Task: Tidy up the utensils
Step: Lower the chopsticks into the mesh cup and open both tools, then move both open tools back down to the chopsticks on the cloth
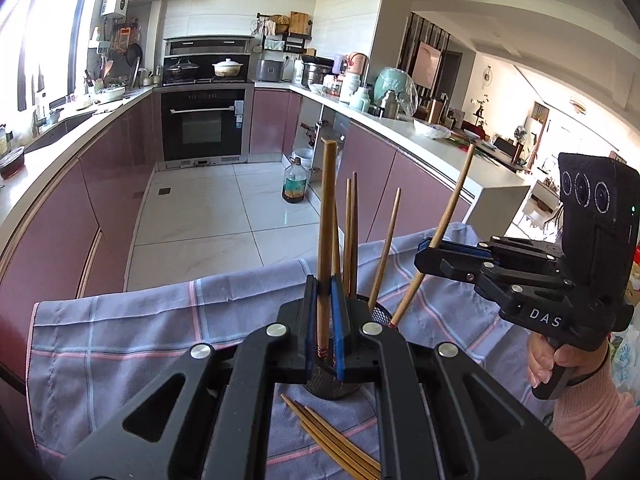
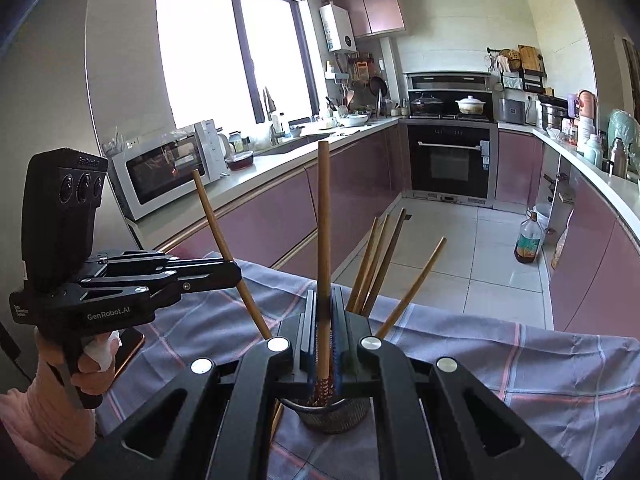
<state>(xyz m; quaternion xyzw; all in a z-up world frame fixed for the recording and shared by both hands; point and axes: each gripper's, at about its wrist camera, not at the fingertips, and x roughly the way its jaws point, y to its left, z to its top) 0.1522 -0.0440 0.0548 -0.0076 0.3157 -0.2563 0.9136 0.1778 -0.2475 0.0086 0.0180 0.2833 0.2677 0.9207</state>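
Left wrist view: left gripper (image 1: 326,312) clamps one chopstick (image 1: 325,240) upright over the mesh holder (image 1: 332,388) on the checked cloth (image 1: 120,340). Right gripper (image 1: 434,246) likewise pinches a slanted chopstick (image 1: 448,216), tip near the holder rim. Several sticks already stand inside; loose chopsticks (image 1: 332,440) lie on the cloth, unsorted. Judged about halfway

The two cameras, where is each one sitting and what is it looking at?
Left wrist: rides the left gripper, facing the oven; the right gripper, a hand and a pink sleeve show.
Right wrist: rides the right gripper, facing the window; the left gripper shows.
Both share the mesh holder, each gripper clamping one chopstick.
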